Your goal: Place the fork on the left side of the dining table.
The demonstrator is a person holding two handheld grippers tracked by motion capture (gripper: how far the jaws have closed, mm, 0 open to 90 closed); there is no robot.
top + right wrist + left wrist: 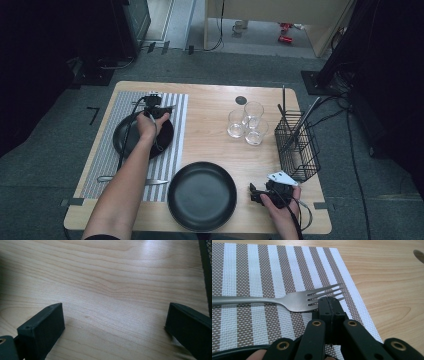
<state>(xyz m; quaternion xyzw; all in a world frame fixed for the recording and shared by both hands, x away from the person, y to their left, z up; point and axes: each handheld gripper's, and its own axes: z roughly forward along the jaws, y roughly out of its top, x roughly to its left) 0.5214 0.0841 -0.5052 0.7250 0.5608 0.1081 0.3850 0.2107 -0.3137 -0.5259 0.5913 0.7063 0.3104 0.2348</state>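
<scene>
Two grippers are working over a wooden desk [210, 135]. In the left gripper view the left gripper [329, 302] is showing its jaws pressed together, their tips sitting right at the tines of a fork [287, 300]. Whether they are pinching a tine or merely lying over it is hard to tell from this angle. The fork is lying flat on a striped placemat [262, 270], its handle running off toward the left edge of that view and its tines pointing toward the mat's edge, beside bare wood. In the high view the left hand [150, 125] is reaching over a dark plate [125, 145] that is resting on the same placemat, with a knife [150, 181] lying at the mat's near end.

The right gripper [260, 192] is resting at the near right of the desk, just beside a larger black plate [201, 196], and in the right gripper view its jaws are standing wide apart over bare wood, holding nothing. A wire basket [297, 145] is standing behind it, and three glasses [247, 125] are clustered near the basket.
</scene>
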